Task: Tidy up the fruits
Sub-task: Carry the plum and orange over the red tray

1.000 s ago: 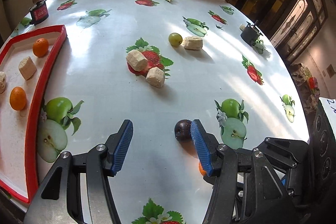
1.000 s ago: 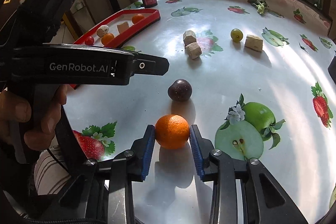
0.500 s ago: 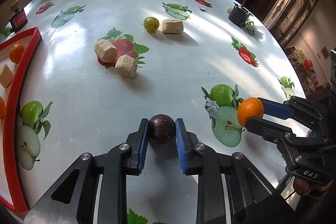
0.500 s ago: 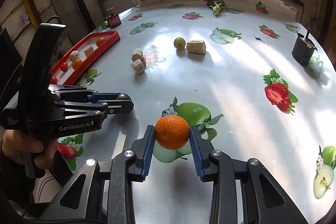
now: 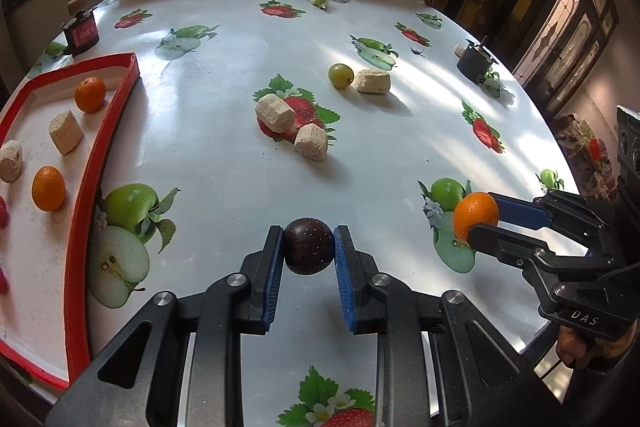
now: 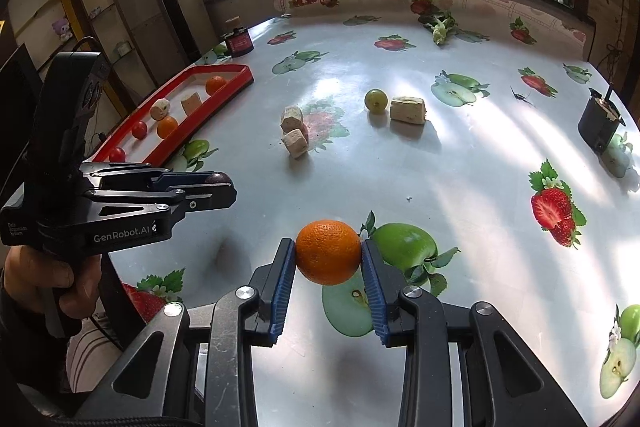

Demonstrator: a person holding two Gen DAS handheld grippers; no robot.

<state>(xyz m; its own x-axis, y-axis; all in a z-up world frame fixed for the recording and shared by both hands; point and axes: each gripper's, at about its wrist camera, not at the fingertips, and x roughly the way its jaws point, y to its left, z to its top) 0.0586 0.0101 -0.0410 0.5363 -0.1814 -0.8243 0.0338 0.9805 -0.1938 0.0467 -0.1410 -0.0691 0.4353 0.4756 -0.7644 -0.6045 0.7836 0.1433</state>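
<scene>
My left gripper is shut on a dark purple plum and holds it above the table. My right gripper is shut on an orange, also lifted; it shows at the right of the left wrist view. The red-rimmed white tray lies at the left with two small oranges, beige chunks and red fruit. A green grape lies on the table at mid-distance.
Three beige chunks lie on the fruit-print tablecloth, one beside the grape. A red-labelled bottle stands at the far left, a black pot at the far right. The table edge runs close on the right.
My left gripper moved onto the plum, shut on it and lifted it. My right gripper rose with the orange and drew back to the right.
</scene>
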